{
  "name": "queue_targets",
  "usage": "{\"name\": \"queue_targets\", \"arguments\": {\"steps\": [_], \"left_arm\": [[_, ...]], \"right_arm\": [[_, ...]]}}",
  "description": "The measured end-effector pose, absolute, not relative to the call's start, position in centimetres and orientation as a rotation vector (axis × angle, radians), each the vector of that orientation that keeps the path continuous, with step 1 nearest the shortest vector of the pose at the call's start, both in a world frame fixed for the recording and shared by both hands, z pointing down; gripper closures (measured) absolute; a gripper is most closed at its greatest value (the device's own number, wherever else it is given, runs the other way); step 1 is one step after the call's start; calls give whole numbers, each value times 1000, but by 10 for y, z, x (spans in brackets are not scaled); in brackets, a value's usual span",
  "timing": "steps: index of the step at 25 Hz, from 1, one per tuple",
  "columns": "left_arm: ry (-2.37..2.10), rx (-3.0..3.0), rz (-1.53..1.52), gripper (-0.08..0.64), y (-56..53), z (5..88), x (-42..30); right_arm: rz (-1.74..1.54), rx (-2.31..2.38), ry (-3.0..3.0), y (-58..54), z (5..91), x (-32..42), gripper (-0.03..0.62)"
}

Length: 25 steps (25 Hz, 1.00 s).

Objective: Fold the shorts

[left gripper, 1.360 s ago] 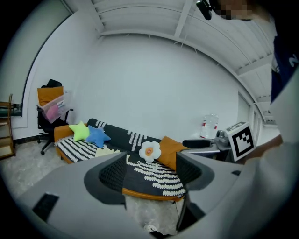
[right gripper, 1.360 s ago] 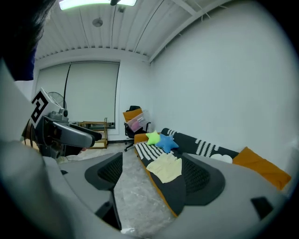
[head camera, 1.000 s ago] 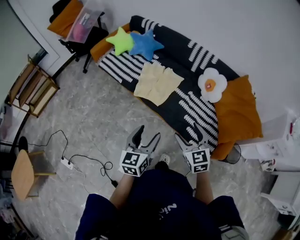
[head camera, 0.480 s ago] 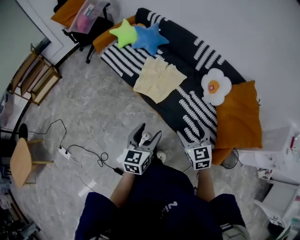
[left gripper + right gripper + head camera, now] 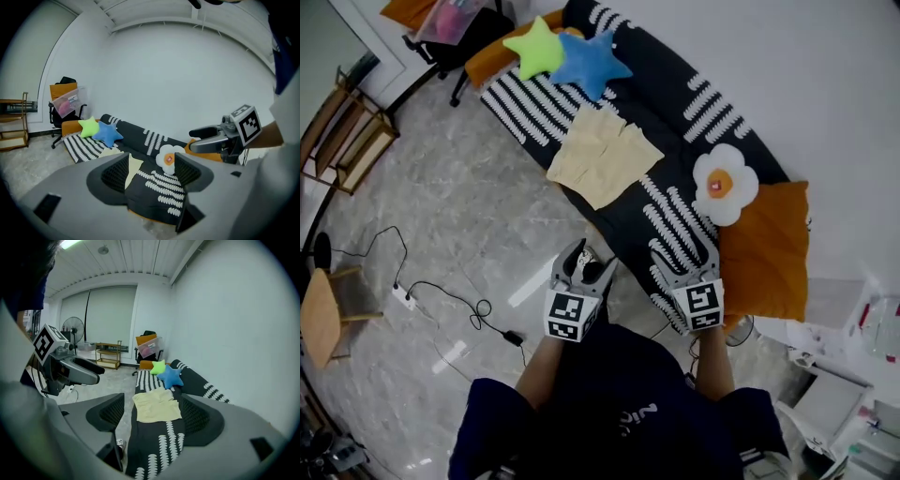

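We are holding the left tool [image 5: 586, 265] and the right tool [image 5: 684, 265] side by side at the near end of the sofa [image 5: 637, 211], each with its jaws standing wide apart and gripping nothing. The pale yellow shorts [image 5: 603, 156] are lying spread flat on the sofa seat, well apart from both tools. A green star cushion [image 5: 535, 49] and a blue star cushion [image 5: 590, 63] are sitting just beyond the shorts. A flower cushion [image 5: 724, 184] and an orange cushion [image 5: 764, 251] are resting to the right, and a cable [image 5: 441, 295] is trailing across the floor [image 5: 469, 216].
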<state>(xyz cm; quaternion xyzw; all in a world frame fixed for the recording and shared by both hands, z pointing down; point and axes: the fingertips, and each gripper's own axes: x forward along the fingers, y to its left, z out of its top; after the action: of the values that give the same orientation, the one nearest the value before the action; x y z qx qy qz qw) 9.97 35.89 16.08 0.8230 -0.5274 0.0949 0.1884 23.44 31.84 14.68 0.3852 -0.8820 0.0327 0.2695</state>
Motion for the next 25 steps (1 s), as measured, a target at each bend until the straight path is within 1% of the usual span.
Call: {"name": "queue_targets", "arguments": {"steps": [7, 9, 13, 17, 25], "left_arm": [[-1466, 2225, 318, 258, 283, 195, 85], [-1455, 2217, 345, 258, 263, 201, 82], [-1425, 2178, 382, 261, 233, 215, 79], [-1375, 2176, 463, 261, 209, 239, 78], [-1364, 2087, 563, 264, 181, 291, 88]], "right_arm": [[6, 871, -2256, 221, 171, 239, 224], [-3, 836, -2221, 198, 182, 237, 238], [-29, 754, -2205, 158, 193, 230, 244], [-132, 615, -2175, 117, 211, 223, 250], [-362, 205, -2060, 53, 263, 224, 284]]}}
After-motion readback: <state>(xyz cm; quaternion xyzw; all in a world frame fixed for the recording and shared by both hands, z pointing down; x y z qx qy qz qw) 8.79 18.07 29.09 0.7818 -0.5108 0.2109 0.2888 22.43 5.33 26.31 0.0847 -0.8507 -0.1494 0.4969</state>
